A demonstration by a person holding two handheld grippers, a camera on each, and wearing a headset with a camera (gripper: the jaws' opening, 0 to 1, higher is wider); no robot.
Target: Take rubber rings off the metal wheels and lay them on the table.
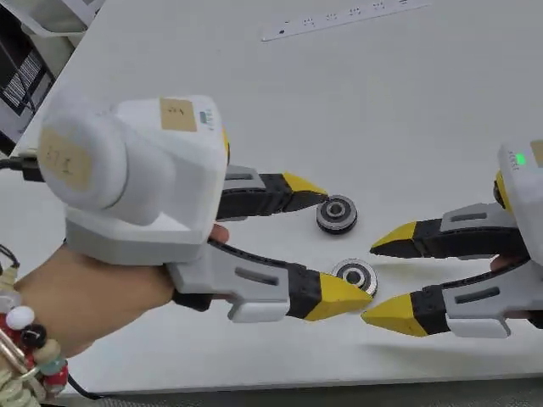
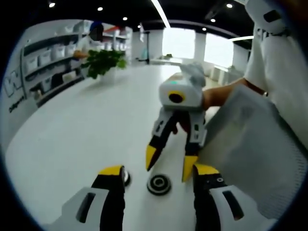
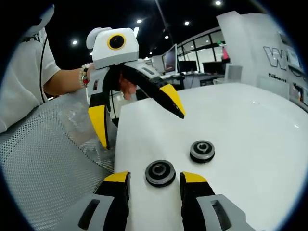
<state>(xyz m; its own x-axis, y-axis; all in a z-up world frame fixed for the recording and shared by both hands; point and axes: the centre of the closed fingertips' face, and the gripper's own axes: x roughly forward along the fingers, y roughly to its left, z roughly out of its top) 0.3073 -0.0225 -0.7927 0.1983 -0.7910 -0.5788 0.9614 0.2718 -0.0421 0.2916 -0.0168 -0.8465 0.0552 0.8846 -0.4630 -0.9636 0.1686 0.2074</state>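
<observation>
Two small metal wheels with dark outer rings lie on the white table (image 1: pixel 407 110). The far wheel (image 1: pixel 337 213) sits just past the upper jaw tip of my left gripper (image 1: pixel 331 246). The near wheel (image 1: pixel 354 275) lies between the two grippers' tips. My left gripper is open, and so is my right gripper (image 1: pixel 379 281), which faces it from the right. In the right gripper view the near wheel (image 3: pixel 160 173) sits just ahead of the open jaws and the far wheel (image 3: pixel 202 150) lies beyond. In the left gripper view one wheel (image 2: pixel 159 184) lies between the jaws.
A white power strip (image 1: pixel 339 17) lies at the table's far edge. The table's near edge runs just below the grippers. A grey mesh chair back (image 3: pixel 48 154) stands beside the table. A potted plant (image 2: pixel 103 60) stands far across the table.
</observation>
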